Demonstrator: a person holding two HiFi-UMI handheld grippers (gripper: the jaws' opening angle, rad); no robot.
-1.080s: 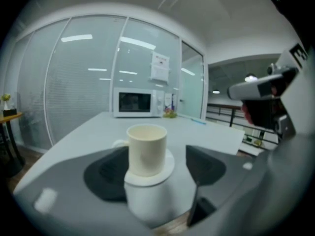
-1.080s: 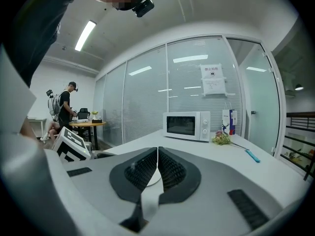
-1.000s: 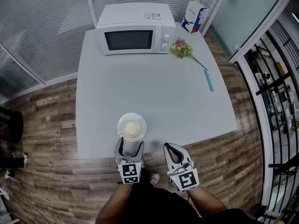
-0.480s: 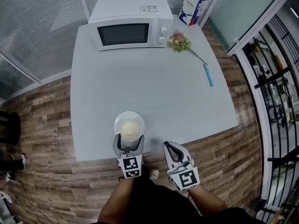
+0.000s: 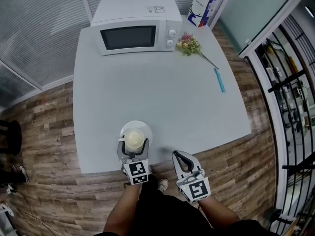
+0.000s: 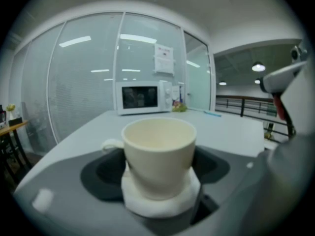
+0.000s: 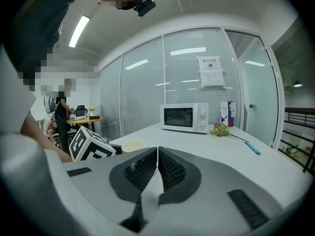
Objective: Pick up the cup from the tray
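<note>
The left gripper (image 5: 134,150) stands with its jaws spread wide to either side of a cream cup (image 6: 158,154), the dark pads flanking its wall with a sliver of gap showing on each side, so no squeeze appears to be on. The right gripper (image 7: 157,152) has its jaws closed together on nothing and hangs beside the left one, off the table edge farthest from the microwave (image 5: 133,33). The cup sits on a small round white tray (image 5: 143,126) at that same far edge of the grey table (image 5: 162,92), straight down the tabletop from the microwave's door. It stands upright with its mouth up and its long axis vertical, and its handle (image 6: 110,144) points to the gripper's left, across the line to the microwave. By the look of it the approach is done and the jaws are placed; the closing on the cup and the lift off the tray are yet to come. Flowers (image 5: 188,44) lie just beside the microwave's dial side, a blue pen (image 5: 219,80) farther out.
</note>
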